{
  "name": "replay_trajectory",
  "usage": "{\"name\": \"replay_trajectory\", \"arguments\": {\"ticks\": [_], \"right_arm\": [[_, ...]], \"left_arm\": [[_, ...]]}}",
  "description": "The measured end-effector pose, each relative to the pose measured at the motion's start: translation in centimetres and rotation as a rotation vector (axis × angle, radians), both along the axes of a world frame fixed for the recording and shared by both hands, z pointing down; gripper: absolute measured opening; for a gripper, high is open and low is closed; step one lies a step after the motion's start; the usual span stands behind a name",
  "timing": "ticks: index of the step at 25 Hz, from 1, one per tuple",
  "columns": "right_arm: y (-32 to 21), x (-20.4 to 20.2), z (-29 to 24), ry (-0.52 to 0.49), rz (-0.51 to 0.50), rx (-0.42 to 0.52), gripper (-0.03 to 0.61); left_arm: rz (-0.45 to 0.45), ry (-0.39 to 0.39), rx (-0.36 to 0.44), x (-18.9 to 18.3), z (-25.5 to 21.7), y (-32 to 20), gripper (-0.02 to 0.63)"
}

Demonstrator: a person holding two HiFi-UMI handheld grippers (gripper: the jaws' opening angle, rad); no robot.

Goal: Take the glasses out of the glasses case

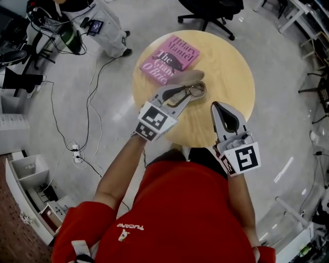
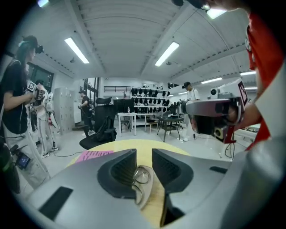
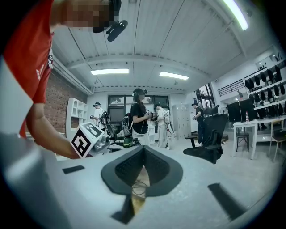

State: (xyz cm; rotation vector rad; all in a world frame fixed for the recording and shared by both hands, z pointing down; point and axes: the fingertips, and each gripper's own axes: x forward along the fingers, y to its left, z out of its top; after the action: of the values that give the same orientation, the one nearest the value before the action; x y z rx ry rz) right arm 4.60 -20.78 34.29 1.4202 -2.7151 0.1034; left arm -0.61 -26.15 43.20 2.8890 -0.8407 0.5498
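A tan glasses case [image 1: 191, 78] lies open on the round wooden table [image 1: 231, 72], with the thin-rimmed glasses [image 1: 198, 92] resting in it. My left gripper [image 1: 189, 94] reaches in from the lower left, its jaws parted around the glasses. In the left gripper view the glasses [image 2: 142, 175] show in the gap of that gripper [image 2: 144, 154], and the pads are not pressing on them. My right gripper [image 1: 217, 106] hovers over the table's near right part, shut and empty, a little right of the case. Its own view shows this gripper [image 3: 144, 150] with tips touching.
A pink book [image 1: 170, 59] lies on the table behind the case. A black office chair [image 1: 211, 10] stands beyond the table. Cables [image 1: 90, 102] trail over the floor at the left, and several people stand around the room.
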Motion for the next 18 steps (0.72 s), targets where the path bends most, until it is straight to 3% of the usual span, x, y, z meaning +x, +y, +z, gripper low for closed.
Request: {"name": "replay_trajectory", "arguments": {"ticks": [8,18], "right_arm": [[-1.2,1.6,1.0,0.011,-0.027,-0.026,0.005],[-2.0,3.6,2.3,0.024,-0.034,-0.049,0.005]], "left_arm": [[0.102,-0.216,-0.074,2.2,5.4,-1.5,0.164],[0.197,-0.464,-0.118,3.1,10.0,-3.2,0.189]]}}
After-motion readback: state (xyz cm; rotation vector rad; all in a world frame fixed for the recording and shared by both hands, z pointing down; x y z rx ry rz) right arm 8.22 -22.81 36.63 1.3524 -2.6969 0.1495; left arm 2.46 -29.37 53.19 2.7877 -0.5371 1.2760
